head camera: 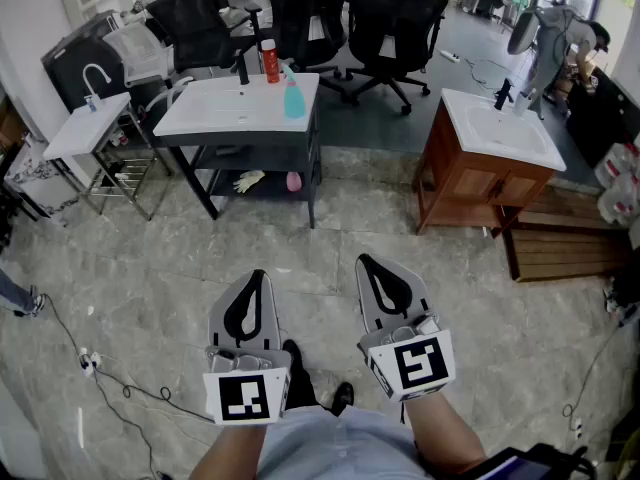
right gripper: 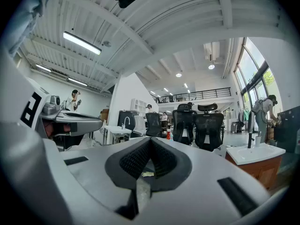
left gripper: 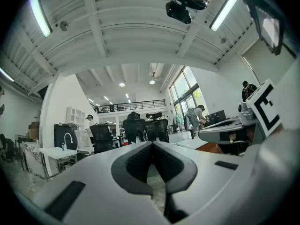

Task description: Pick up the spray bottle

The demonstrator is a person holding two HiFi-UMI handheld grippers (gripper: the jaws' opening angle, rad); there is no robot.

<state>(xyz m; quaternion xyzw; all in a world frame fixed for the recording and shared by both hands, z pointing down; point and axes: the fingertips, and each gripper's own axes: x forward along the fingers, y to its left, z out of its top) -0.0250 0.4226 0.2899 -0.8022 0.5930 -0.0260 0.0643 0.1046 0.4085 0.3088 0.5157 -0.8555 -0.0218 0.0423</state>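
Two grippers are held level and low over the grey marble floor (head camera: 150, 268), well apart from the task's thing. The left gripper (head camera: 258, 274) and the right gripper (head camera: 368, 261) both have their jaws pressed together with nothing between them.

The turquoise plastic spray bottle (head camera: 293, 98) stands upright near the right end of the white-topped table on a dark frame (head camera: 200, 118), across the floor ahead. A red cylindrical bottle with a white cap (head camera: 269, 60) stands near it, further back, beside a black tap (head camera: 241, 68).

Likely troubles:
- If the jaws arrive closed, they would push the light bottle over or off the near edge instead of gripping it.
- A careless reach could catch the red bottle or grip the wrong one.
- A black cable (head camera: 130, 393) trails over the floor at the left and could snag a foot on the walk over.

The basin sunk in the table looks empty. The shelf beneath (head camera: 215, 160) holds a pale glove (head camera: 248, 179) and a small pink thing (head camera: 293, 180), too small to identify.
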